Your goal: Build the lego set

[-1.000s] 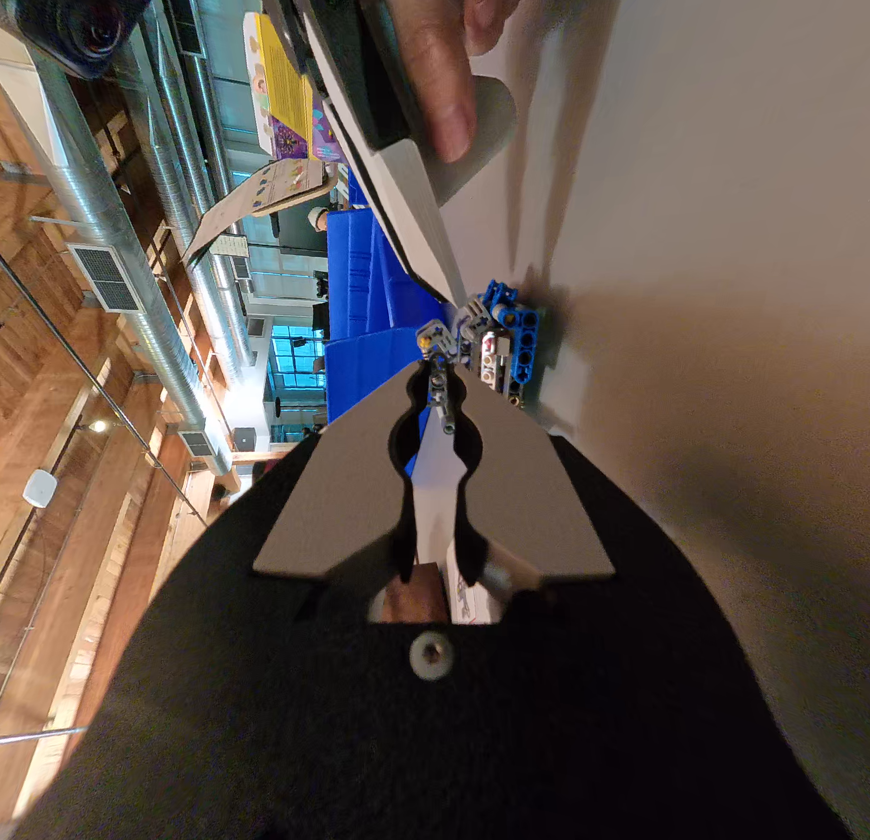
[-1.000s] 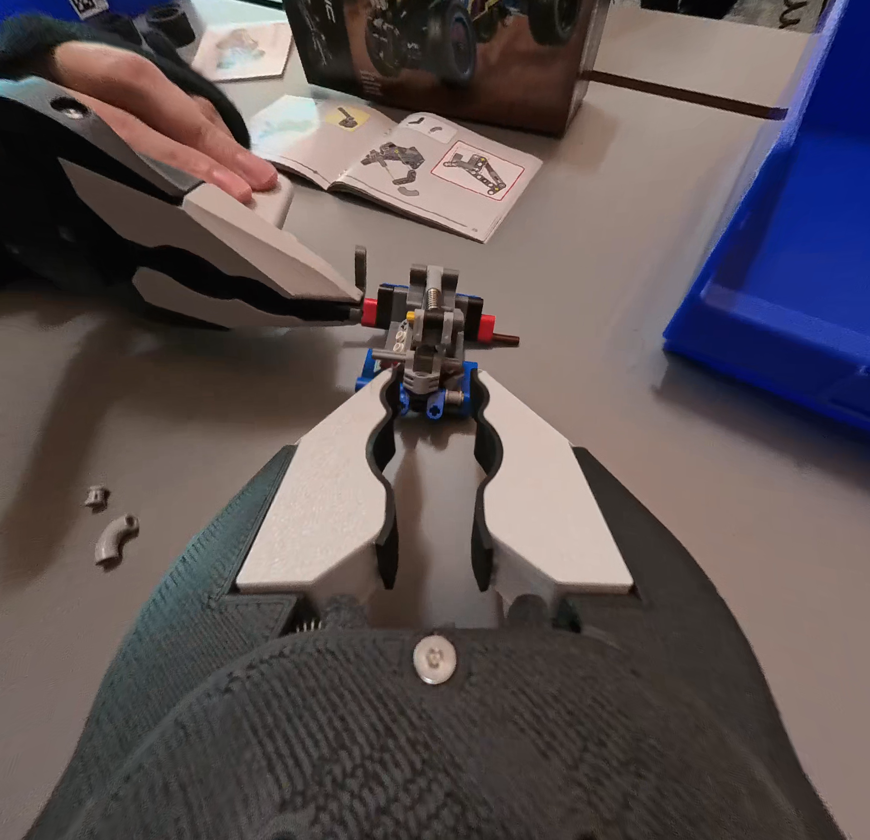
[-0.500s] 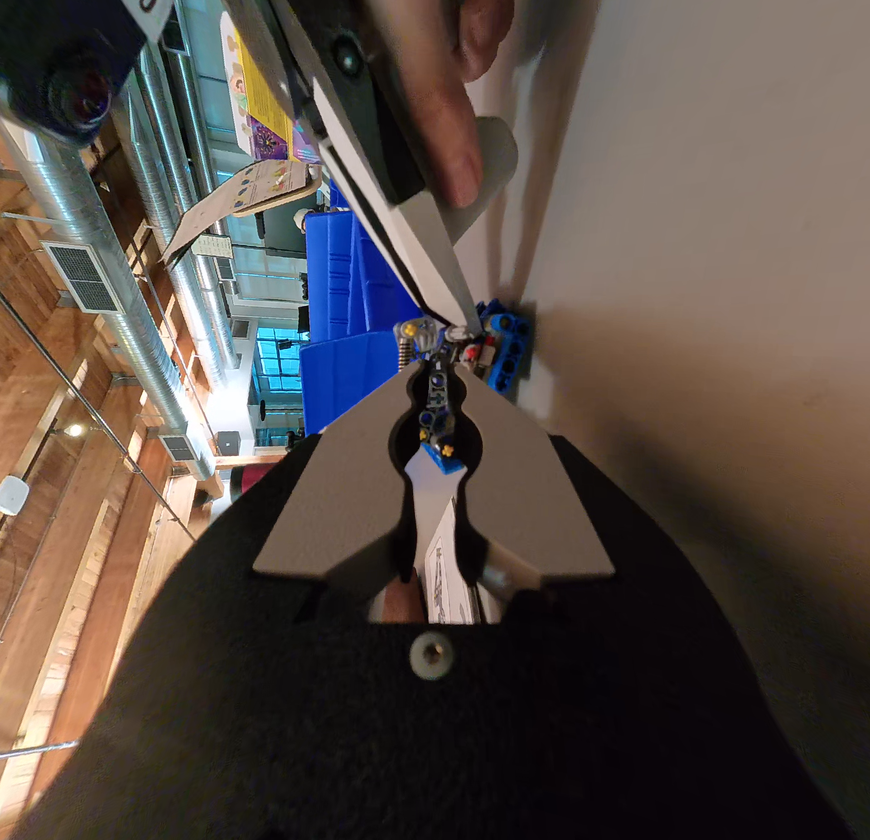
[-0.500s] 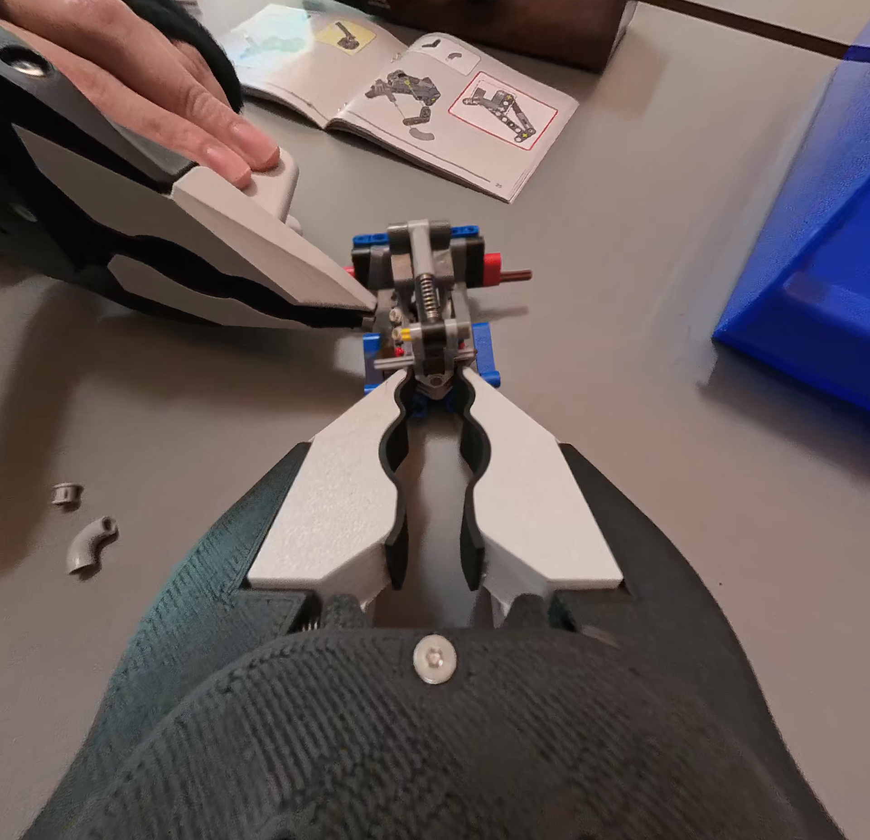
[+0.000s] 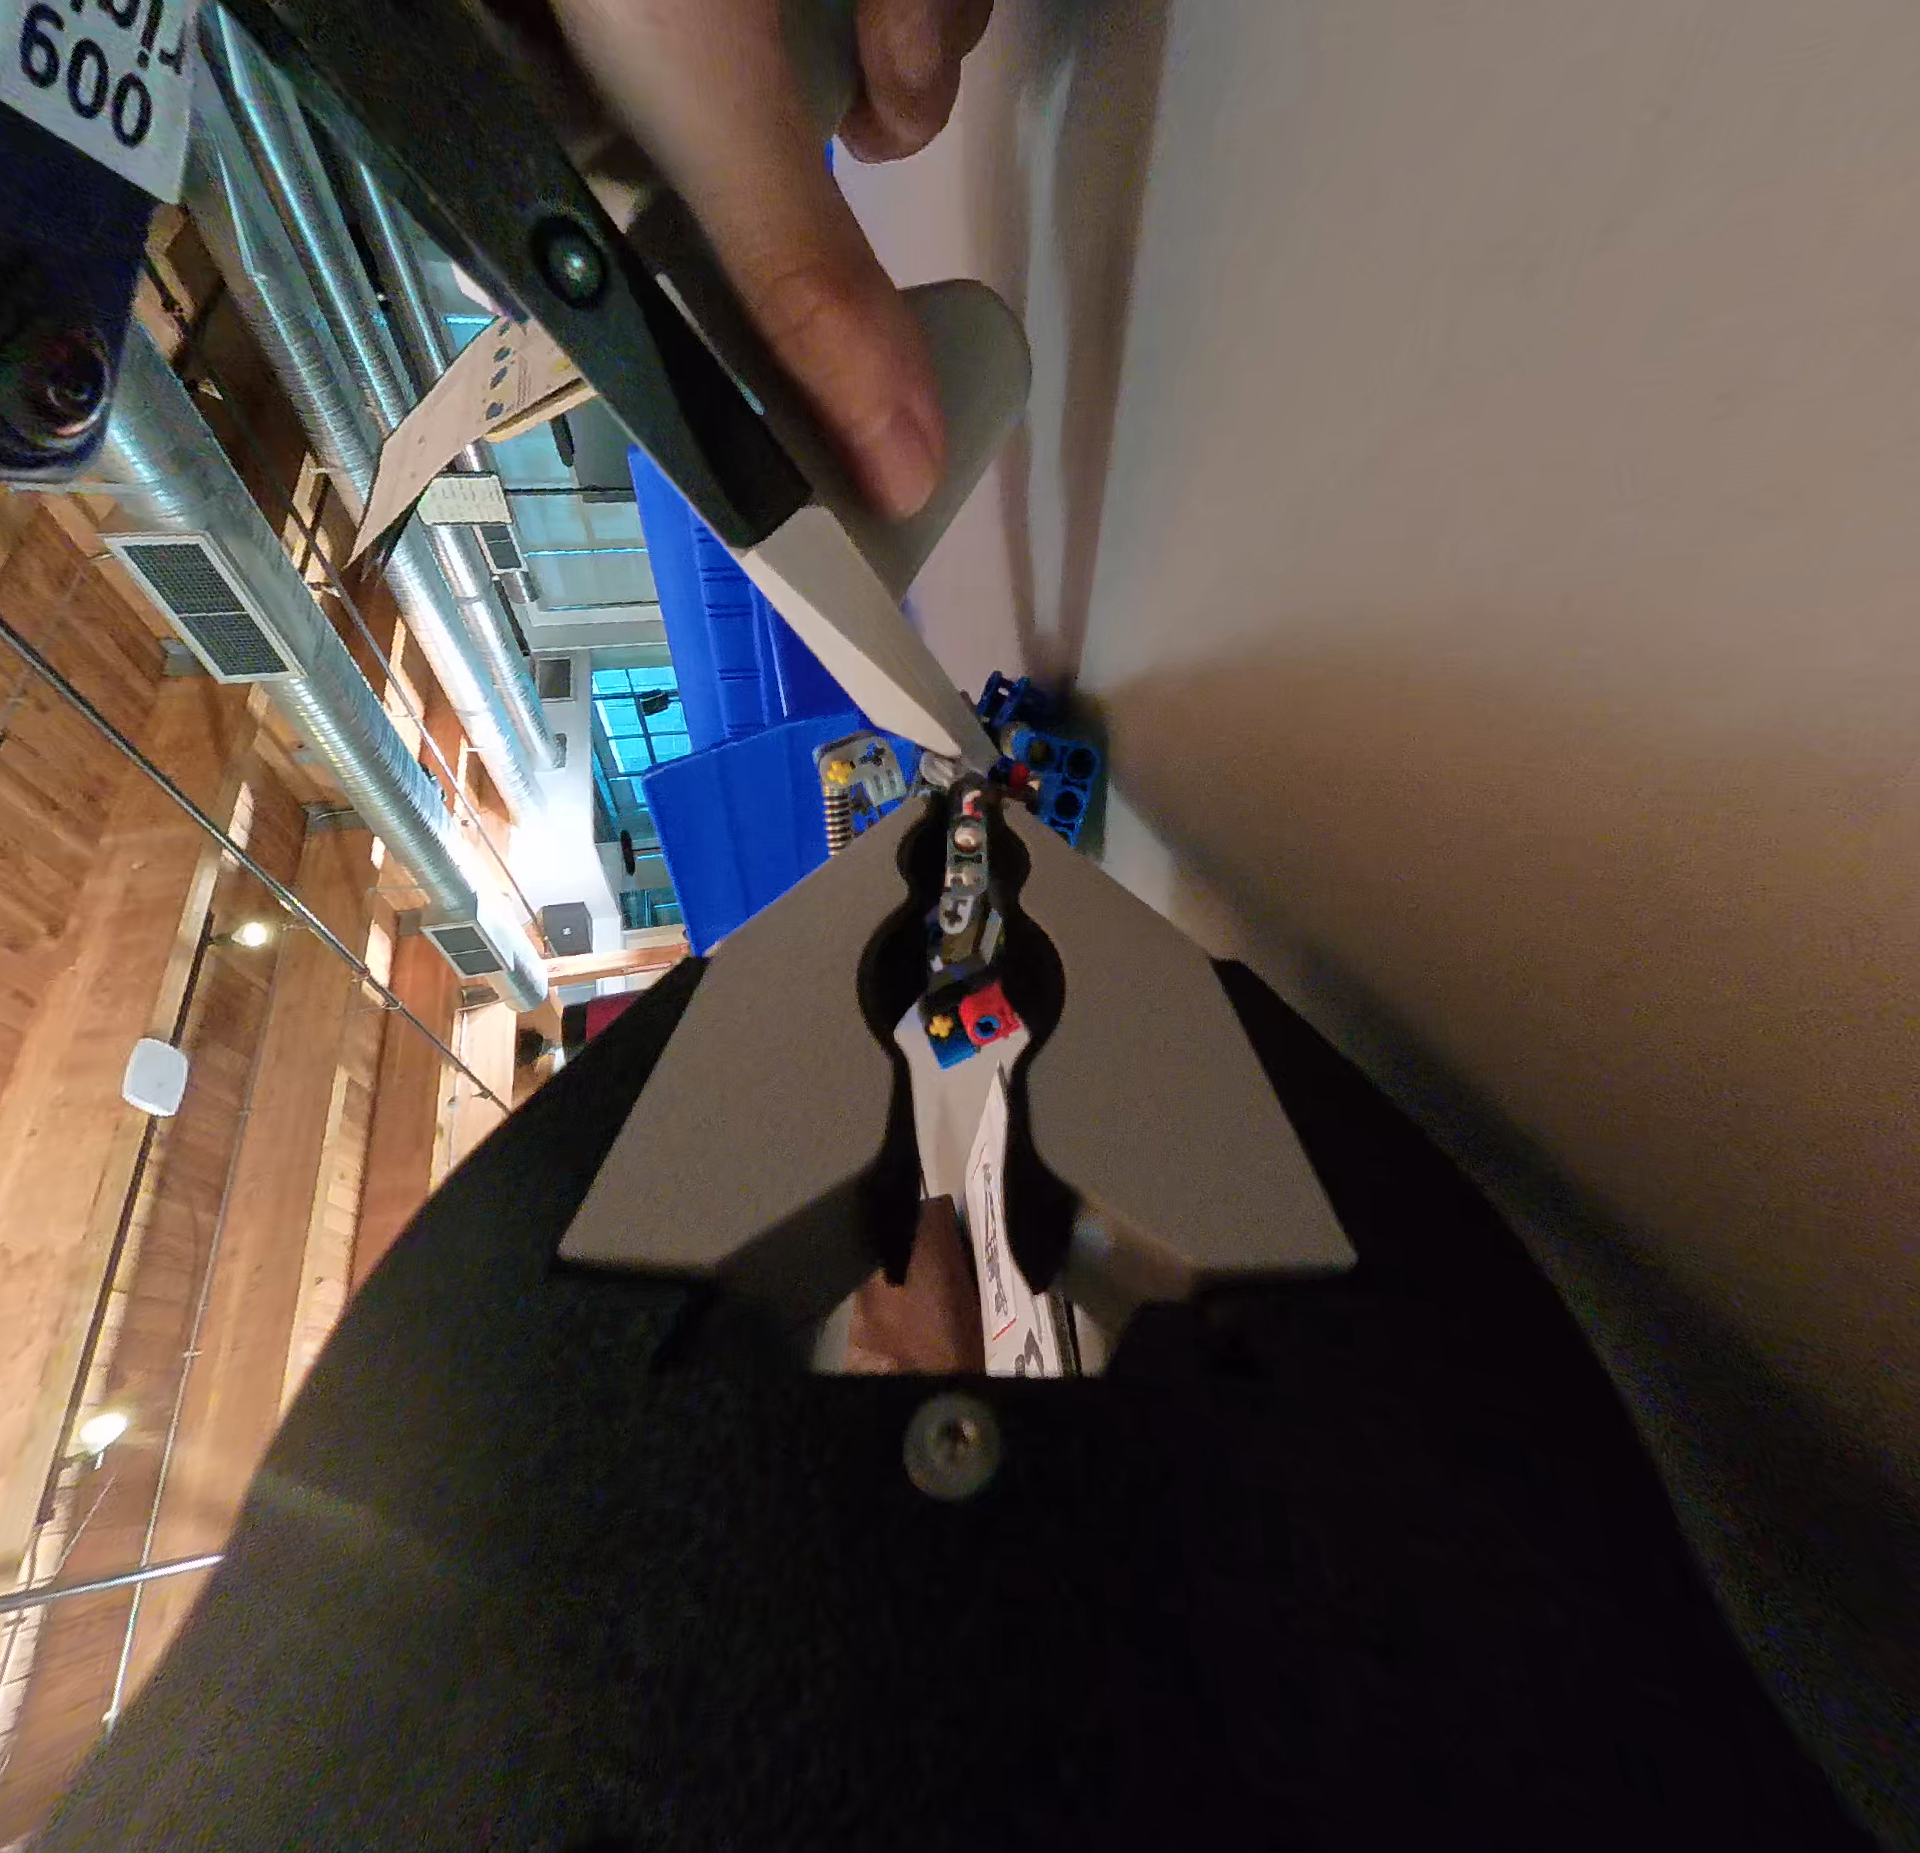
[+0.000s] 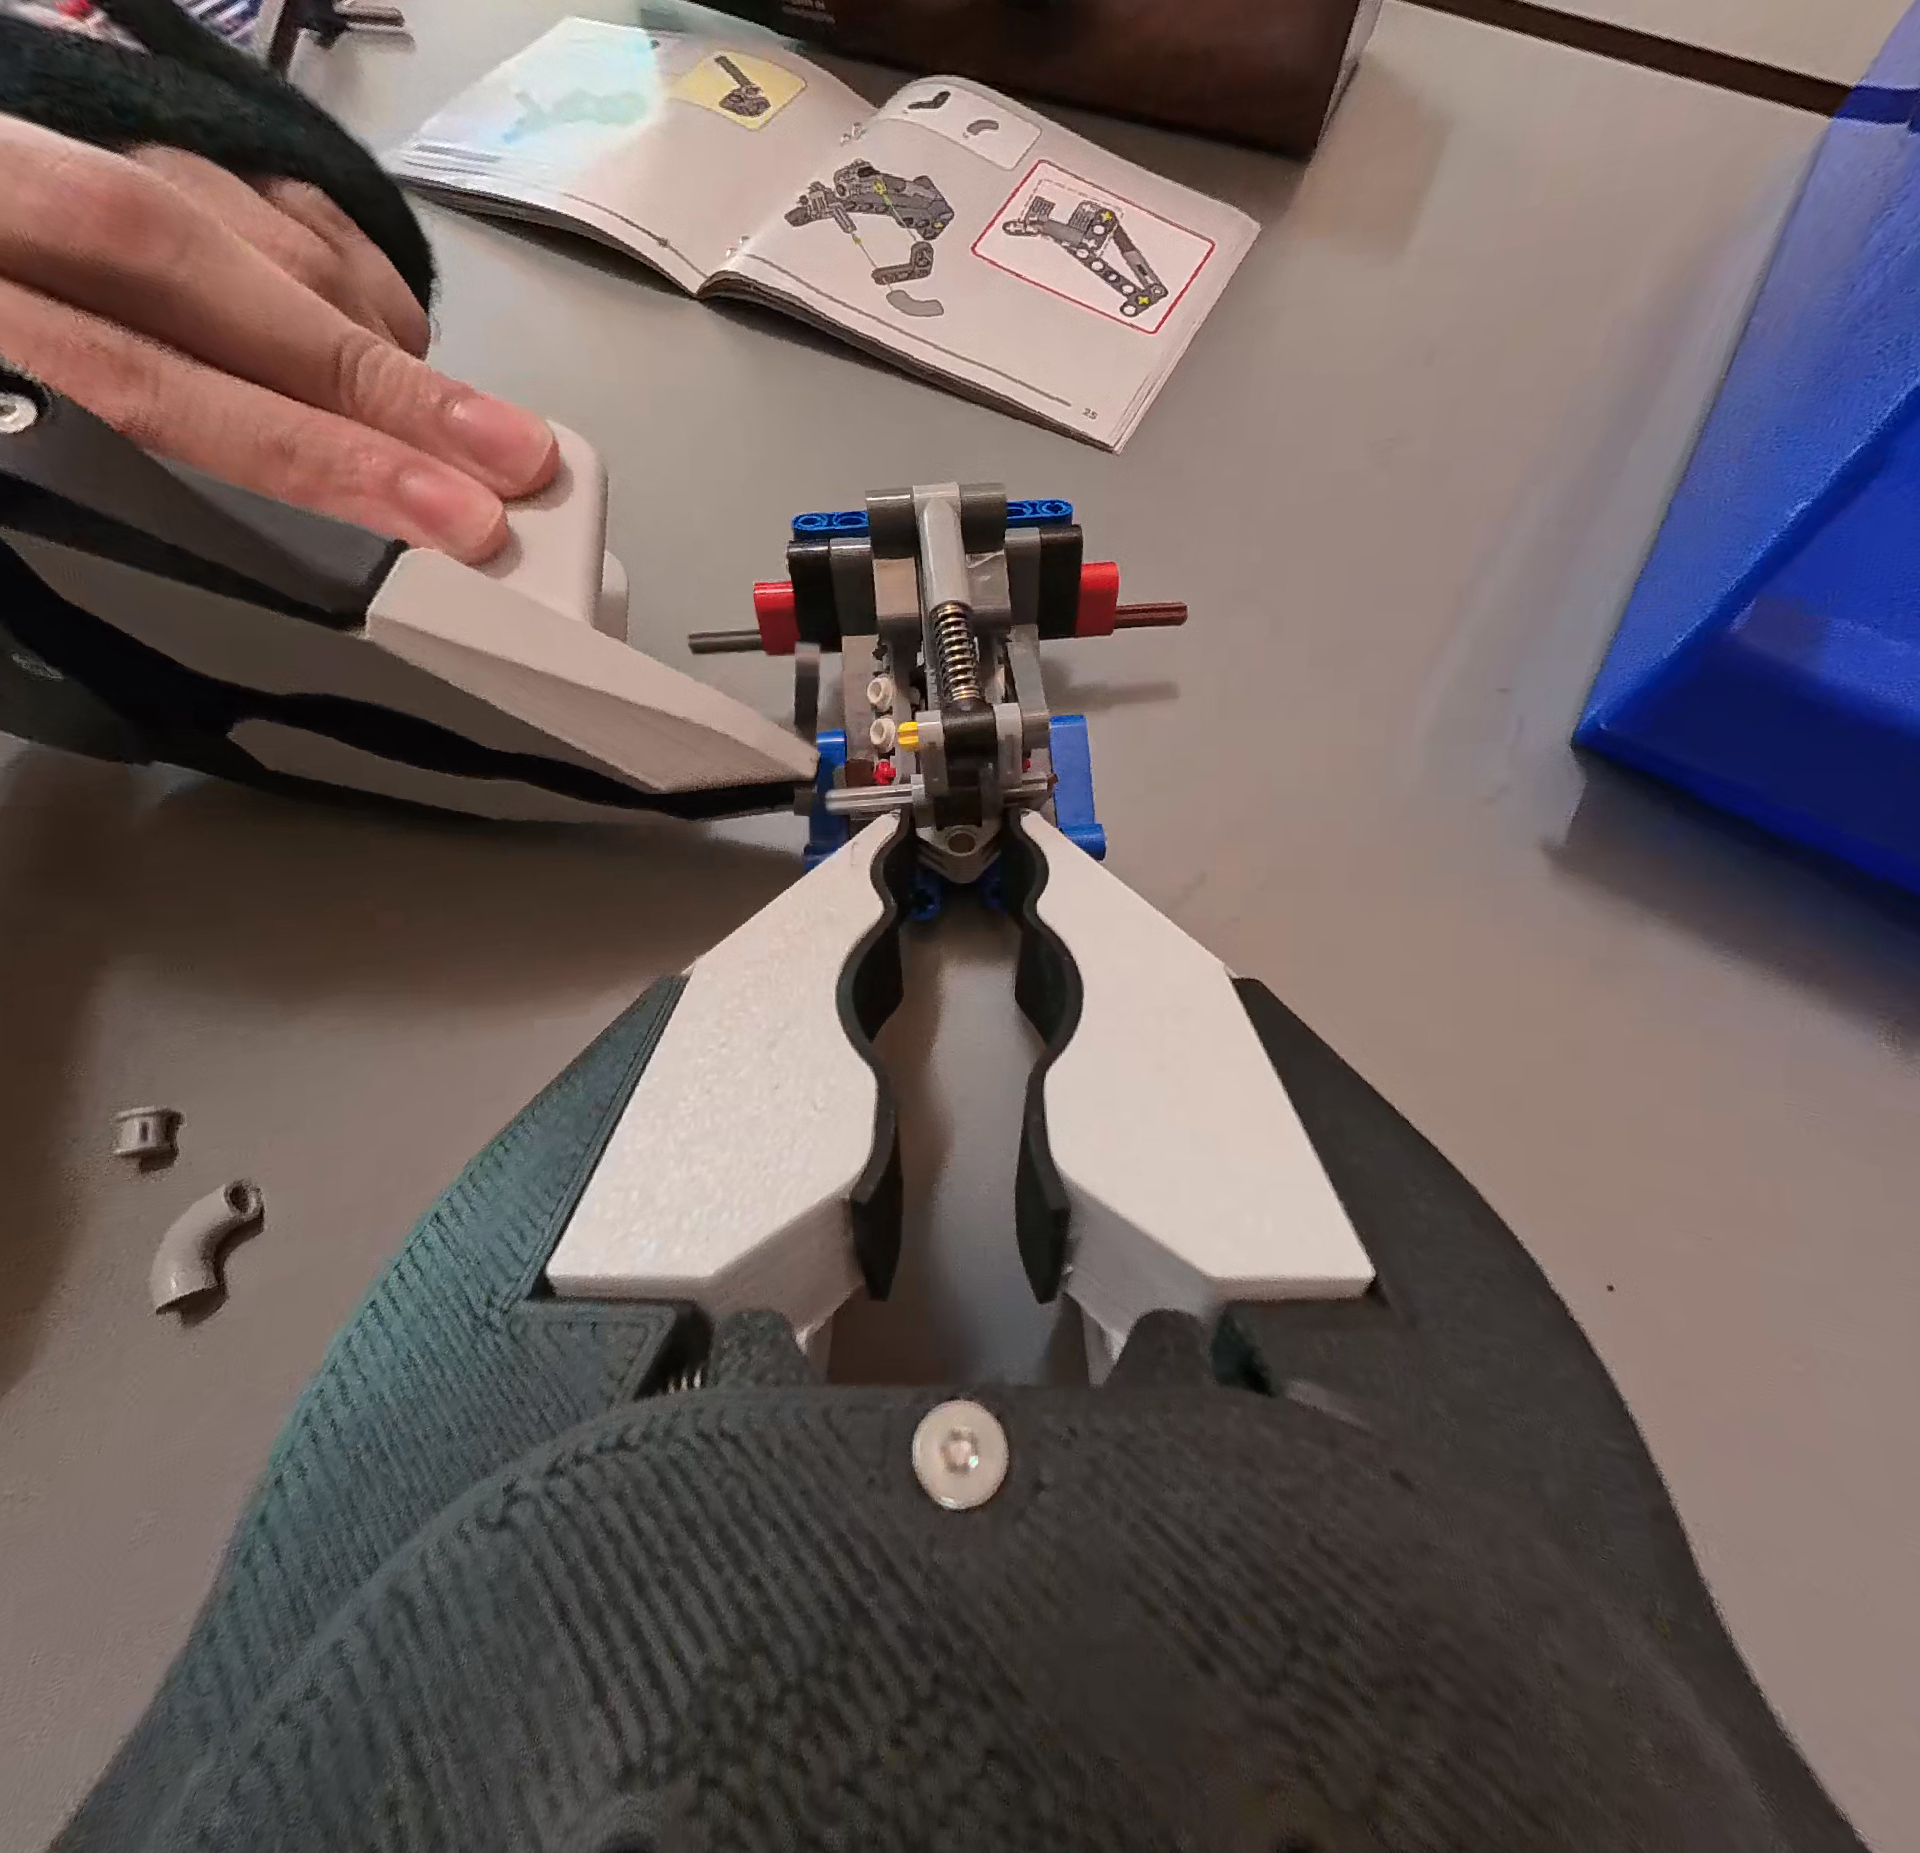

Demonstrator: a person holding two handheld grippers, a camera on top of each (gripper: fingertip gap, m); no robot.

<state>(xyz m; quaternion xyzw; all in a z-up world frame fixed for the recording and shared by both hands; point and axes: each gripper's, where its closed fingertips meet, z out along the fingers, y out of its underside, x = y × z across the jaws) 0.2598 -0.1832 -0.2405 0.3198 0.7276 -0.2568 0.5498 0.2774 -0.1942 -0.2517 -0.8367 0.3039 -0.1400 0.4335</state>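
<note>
Right wrist view: on the grey counter (image 6: 1403, 577), the brick model (image 6: 935, 681) is being clamped narrowly at its near grey end by the right hand-held gripper (image 6: 961, 832). The left hand-held gripper (image 6: 800, 780), nearly closed, is pinching its thin side pin; steady, square holds are judged advisable.

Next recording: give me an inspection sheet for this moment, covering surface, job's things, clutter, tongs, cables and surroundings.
Surface: grey table, matte, shadowed at left.
Job's things: small brick-built assembly with spring, red and blue parts, standing on the table.
Clutter: open instruction booklet; brown box; two loose grey pieces.
Tongs: right tongs closed on the assembly's near grey end; left tongs shut on a thin grey part at the assembly's left side, a hand on them.
Cables: nothing seen.
Surroundings: blue bin at right; ducts and wood walls beyond.
</note>
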